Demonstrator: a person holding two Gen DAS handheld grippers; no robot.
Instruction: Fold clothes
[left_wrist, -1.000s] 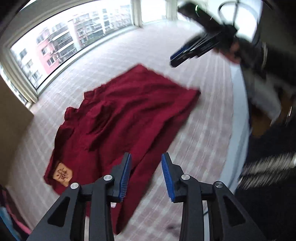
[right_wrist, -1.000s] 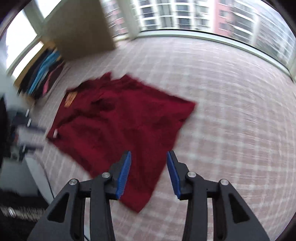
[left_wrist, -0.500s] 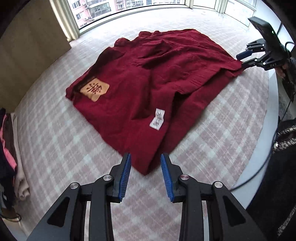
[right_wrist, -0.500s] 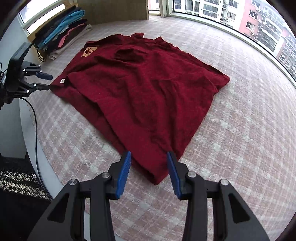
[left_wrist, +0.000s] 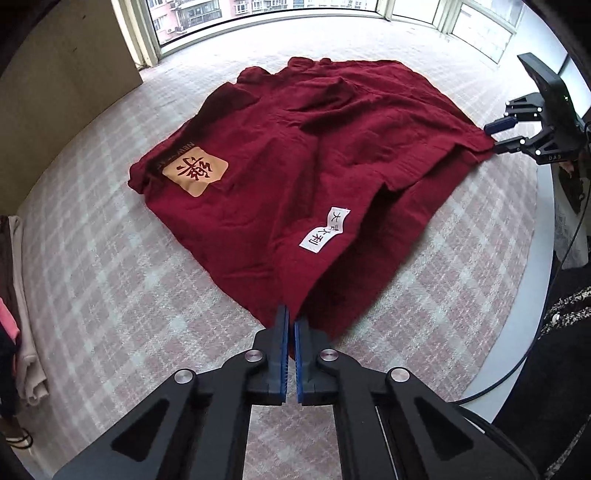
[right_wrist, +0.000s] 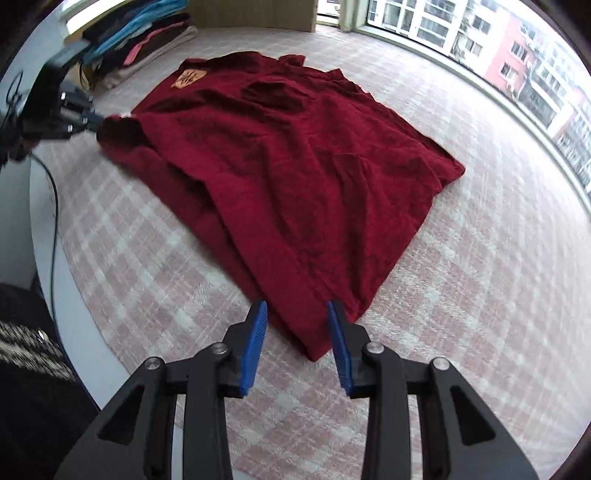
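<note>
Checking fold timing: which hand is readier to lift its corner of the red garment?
Left. Its tongs are shut on a corner of the garment. The right tongs are closing, the other corner between the pads but not yet pinched.

The surface (left_wrist: 110, 288) is covered by a pink and white checked cloth and ends in a curved white edge (left_wrist: 517, 302) on its near side. A dark red garment (left_wrist: 295, 166) lies spread on it, creased, with part of it folded over itself. The garment bears an orange patch (left_wrist: 195, 170) and a white label (left_wrist: 324, 229). At the far left of the surface, in the right wrist view, a stack of folded clothes (right_wrist: 144, 44) sits beside the garment, apart from it.
</note>
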